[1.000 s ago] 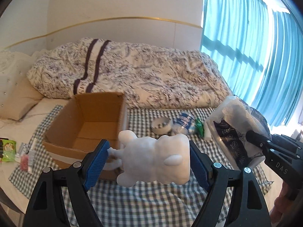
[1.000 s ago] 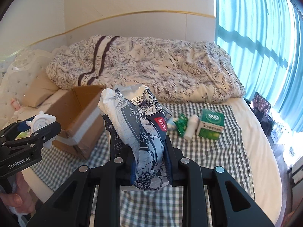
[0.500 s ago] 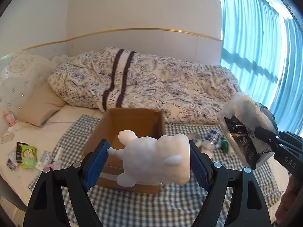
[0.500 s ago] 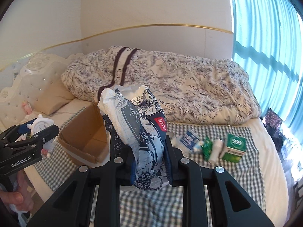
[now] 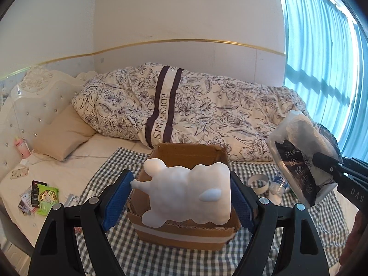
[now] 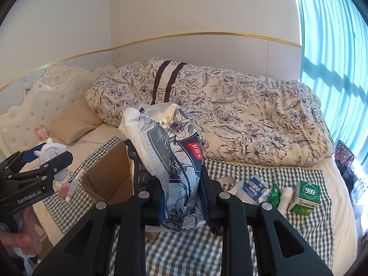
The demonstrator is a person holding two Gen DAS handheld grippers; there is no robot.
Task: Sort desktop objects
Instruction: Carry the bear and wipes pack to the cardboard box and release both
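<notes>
Daylight glows through teal curtains (image 5: 322, 53) onto a gold-trimmed cream wall (image 5: 184, 18) behind a bed with tufted headboard (image 5: 30, 105).

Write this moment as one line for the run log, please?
left tongs: shut on white toy | right tongs: shut on tissue pack | cardboard box: open, on checked cloth

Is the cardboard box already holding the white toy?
No, the white toy is clamped in the left hand-held gripper above the cardboard box.
</notes>
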